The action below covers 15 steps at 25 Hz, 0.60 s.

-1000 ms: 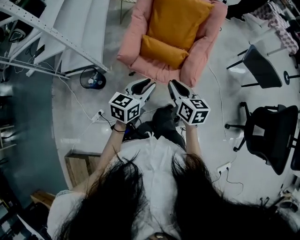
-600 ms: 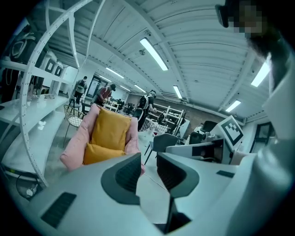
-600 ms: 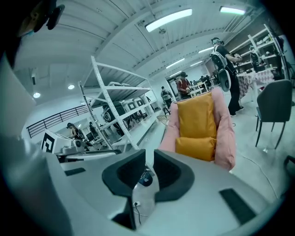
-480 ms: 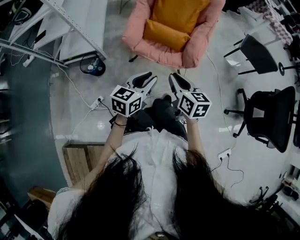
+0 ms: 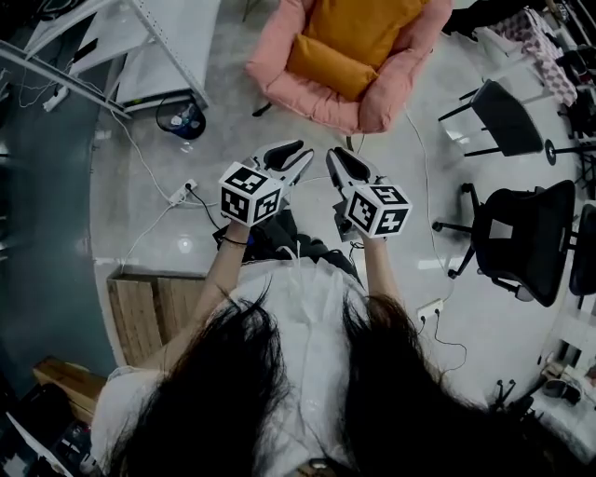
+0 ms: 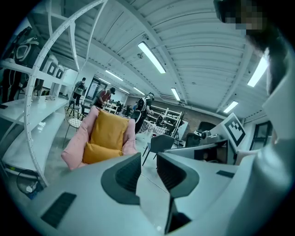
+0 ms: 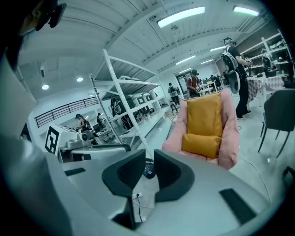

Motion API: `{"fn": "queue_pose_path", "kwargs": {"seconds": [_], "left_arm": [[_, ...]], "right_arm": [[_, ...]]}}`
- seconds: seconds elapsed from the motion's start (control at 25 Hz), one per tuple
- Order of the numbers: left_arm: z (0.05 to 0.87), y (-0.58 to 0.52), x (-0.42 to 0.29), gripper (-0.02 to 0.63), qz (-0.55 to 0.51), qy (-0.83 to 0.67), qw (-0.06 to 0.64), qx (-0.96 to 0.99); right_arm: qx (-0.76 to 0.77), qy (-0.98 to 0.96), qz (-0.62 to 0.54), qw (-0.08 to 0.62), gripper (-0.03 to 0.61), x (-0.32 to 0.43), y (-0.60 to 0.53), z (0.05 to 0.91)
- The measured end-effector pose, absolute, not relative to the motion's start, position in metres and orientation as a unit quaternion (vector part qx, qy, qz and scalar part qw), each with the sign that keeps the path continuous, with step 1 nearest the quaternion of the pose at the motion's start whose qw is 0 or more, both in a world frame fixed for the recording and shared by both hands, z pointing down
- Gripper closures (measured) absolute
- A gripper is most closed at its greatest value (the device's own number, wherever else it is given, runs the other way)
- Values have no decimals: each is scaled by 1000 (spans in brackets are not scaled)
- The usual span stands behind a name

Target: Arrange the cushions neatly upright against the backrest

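Note:
A pink armchair (image 5: 307,93) stands on the floor ahead of me. A large orange cushion (image 5: 368,23) leans upright against its backrest, and a small orange cushion (image 5: 328,67) lies across the seat in front of it. My left gripper (image 5: 294,155) and right gripper (image 5: 333,158) hang side by side in the air, well short of the chair and pointing at it. Each has a narrow gap between its jaws and holds nothing. Both cushions also show in the gripper views, the small cushion (image 6: 100,152) (image 7: 201,143) below the large cushion (image 6: 109,130) (image 7: 204,114).
A white shelving rack (image 5: 140,47) stands left of the chair, with a dark round object (image 5: 182,119) on the floor beside it. A grey chair (image 5: 503,116) and a black office chair (image 5: 526,242) stand at the right. Cables and a socket strip (image 5: 182,192) lie at the left, near a wooden crate (image 5: 149,317).
Both grippers have drifted a little upward in the head view, still side by side. The armchair and floor objects sit higher in the picture. The jaw gaps look the same.

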<state>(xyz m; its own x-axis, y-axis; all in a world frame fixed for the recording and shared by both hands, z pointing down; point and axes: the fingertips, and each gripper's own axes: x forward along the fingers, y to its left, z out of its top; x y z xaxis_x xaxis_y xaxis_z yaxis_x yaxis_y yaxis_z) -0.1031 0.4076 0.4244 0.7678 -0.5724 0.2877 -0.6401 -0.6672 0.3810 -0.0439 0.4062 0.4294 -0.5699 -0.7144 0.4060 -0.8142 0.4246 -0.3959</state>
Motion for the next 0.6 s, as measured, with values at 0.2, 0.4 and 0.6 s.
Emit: {"fn": "queue_pose_path", "kwargs": {"seconds": [0.2,0.4,0.6], "left_arm": [[422,418,-92,496,79,-334,225,912],[415,435,-75,495,82,-333,223,912],[412,448,-58,496,90,-332,216,914]], "right_arm": [[441,-849,275,92,514,-41,421,427],[437,-852,273,88,514,-26,439,421],[436,-854,270,83,514,-11,451,419]]}}
